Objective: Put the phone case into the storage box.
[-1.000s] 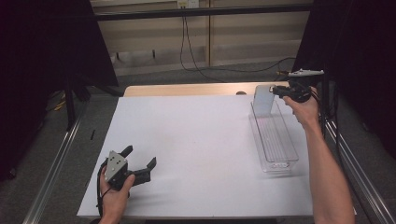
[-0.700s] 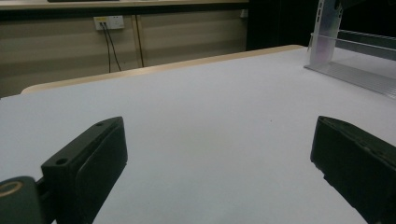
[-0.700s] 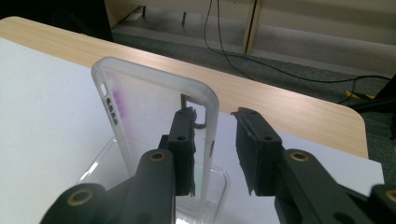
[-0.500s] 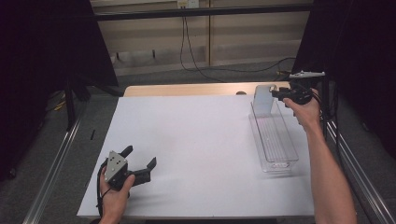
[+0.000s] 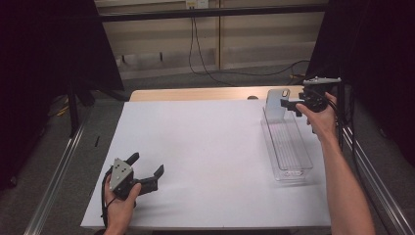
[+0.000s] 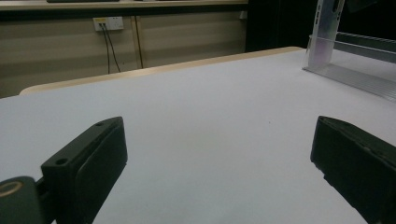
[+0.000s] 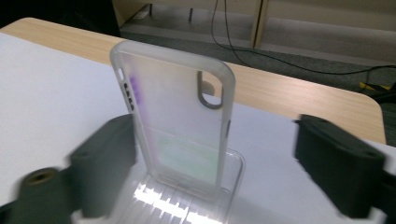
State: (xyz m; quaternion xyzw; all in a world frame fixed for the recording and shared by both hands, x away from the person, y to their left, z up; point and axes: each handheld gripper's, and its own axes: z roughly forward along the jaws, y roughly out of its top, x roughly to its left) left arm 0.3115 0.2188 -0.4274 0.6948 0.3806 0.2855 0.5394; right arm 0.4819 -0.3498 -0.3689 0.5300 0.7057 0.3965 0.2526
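My right gripper (image 7: 224, 163) jaws have just been opening; phone case (image 7: 175, 126) stands free between them, upright at the tray's (image 5: 293, 169) 12 o'clock end. Back straight out, don't clip it. Left gripper (image 5: 147, 171) is open, idle on counter (image 5: 205, 147) at 7 o'clock.

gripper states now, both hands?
Left gripper: open, nothing between its jaws, low over the white table.
Right gripper: open, jaws just opened; the phone case stands between them, unpressed, in the clear tray.
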